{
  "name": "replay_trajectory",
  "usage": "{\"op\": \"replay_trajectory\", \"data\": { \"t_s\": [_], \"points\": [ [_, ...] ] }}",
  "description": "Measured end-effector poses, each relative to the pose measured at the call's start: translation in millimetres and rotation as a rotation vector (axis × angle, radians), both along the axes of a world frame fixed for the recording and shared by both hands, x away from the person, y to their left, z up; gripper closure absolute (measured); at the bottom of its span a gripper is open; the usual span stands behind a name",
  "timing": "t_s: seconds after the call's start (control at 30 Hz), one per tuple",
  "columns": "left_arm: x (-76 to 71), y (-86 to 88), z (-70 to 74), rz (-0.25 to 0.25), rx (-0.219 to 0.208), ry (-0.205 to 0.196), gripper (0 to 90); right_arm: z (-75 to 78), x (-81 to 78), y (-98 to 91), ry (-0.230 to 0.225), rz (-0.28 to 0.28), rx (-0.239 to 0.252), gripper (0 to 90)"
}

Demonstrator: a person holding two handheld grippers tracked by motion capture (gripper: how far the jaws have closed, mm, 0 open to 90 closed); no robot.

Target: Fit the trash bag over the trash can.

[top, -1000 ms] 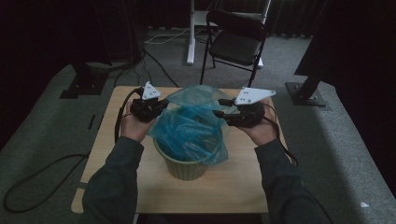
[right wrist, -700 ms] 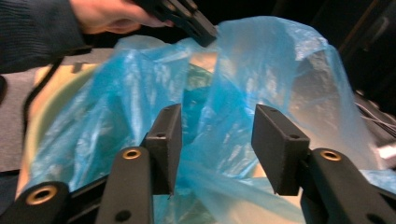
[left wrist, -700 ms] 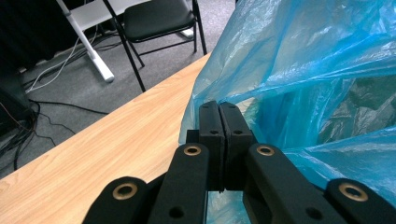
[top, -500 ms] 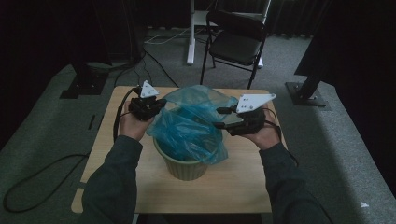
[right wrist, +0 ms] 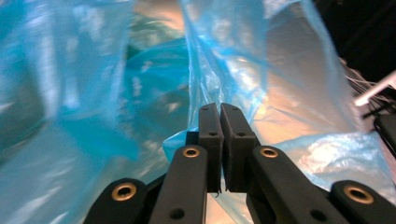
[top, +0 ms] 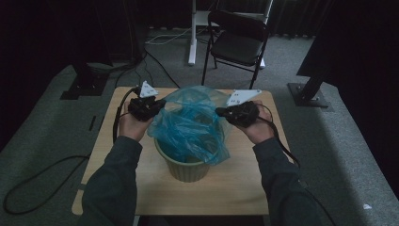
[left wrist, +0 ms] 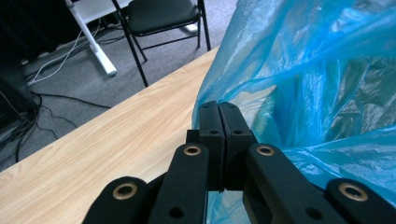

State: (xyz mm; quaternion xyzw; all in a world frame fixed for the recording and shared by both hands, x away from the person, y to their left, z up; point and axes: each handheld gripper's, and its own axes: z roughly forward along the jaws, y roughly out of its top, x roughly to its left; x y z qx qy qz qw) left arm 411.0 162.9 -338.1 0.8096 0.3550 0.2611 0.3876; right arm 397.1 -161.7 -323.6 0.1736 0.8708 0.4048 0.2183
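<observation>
Both claws, left claw [top: 151,109] and right claw [top: 225,113], having just closed, pinch the thin crinkled blue plastic bag [top: 190,125] over a round ribbed bin [top: 188,168].

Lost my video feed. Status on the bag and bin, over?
Left hand-held gripper shut on blue bag edge. Right hand-held gripper just closed on opposite edge. Bag sits in green bin. Nothing in the way.
</observation>
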Motion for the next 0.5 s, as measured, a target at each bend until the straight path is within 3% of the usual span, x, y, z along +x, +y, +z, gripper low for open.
{"op": "replay_trajectory", "data": {
  "t_s": [0.2,0.5],
  "points": [
    [6.2,5.4,-5.7,0.022,-0.009,0.023,88.8,-4.6,21.8,4.4,0.005,-0.084,0.013,87.7],
    [16.4,15.7,-28.6,0.042,-0.013,0.092,88.8,-21.6,41.1,19.7,0.039,-0.133,-0.053,89.3]
  ]
}}
